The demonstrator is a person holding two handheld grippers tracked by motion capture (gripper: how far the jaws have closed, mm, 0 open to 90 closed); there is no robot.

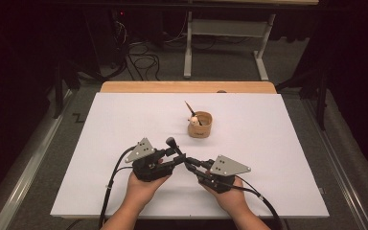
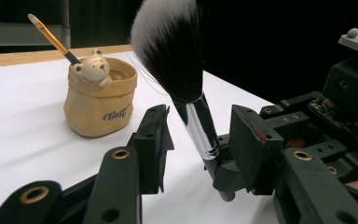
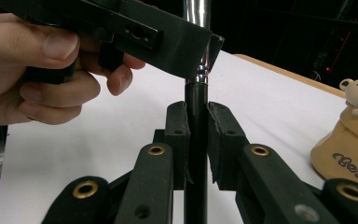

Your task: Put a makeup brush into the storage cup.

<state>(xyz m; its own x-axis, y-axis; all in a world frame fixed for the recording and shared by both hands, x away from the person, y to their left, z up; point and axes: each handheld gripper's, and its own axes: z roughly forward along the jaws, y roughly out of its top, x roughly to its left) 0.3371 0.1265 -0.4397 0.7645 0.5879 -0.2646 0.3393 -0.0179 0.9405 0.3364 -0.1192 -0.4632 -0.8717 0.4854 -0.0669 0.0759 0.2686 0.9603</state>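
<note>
Black brush handle (image 3: 196, 140) clamped upright in right jaws; silver ferrule (image 2: 200, 128) between open, unpressing left jaws

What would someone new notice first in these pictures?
A fluffy makeup brush stands upright at the table's near middle, its black handle clamped in the right gripper. The left gripper straddles the brush's silver collar, jaws not pressing. Behind sits a tan bear pot holding a slim brush.

Table (image 1: 268, 191): bears the holder, with both grippers over its near part.
Bear-topped holder (image 1: 200, 125): behind the grippers, thin brush (image 1: 190, 109) standing tilted in it.
Makeup brush (image 1: 172, 143): upright between left gripper (image 1: 175, 155) and right gripper (image 1: 191, 165).
</note>
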